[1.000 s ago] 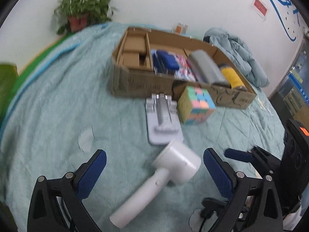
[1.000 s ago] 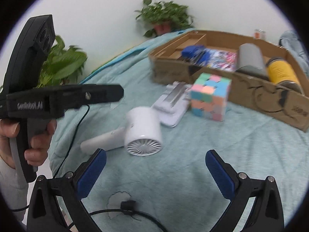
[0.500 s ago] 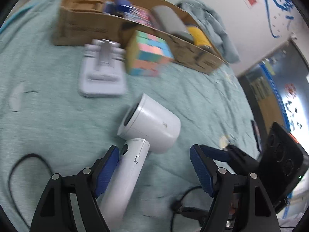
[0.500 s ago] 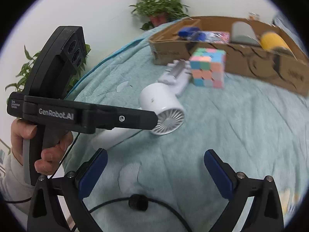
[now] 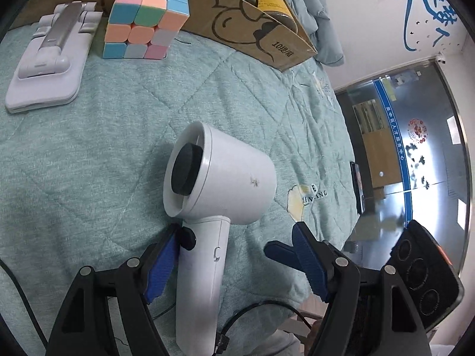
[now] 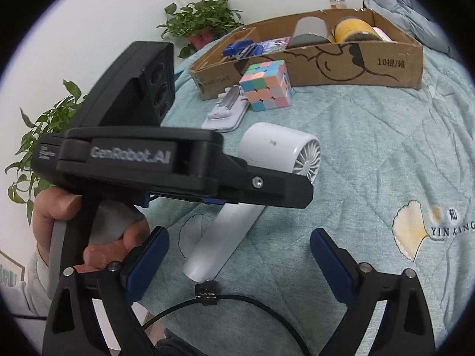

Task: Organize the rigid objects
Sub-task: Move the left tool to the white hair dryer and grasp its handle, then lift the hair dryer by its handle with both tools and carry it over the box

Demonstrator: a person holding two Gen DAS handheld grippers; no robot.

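Note:
A white hair dryer lies on the teal quilt, also in the right wrist view. My left gripper is open, its jaws either side of the dryer's handle; the left blue pad is next to the handle, the right pad stands apart. My right gripper is open and empty, behind the handle's end. A pastel cube and a white folding stand lie in front of the cardboard box.
The box holds a grey roll, a yellow can and blue items. A black cable runs from the dryer. Potted plants stand at the far left; a grey jacket lies behind the box.
My left gripper has moved in and down until its jaws straddle the dryer's handle. My right gripper has shifted closer to the dryer and stayed open.

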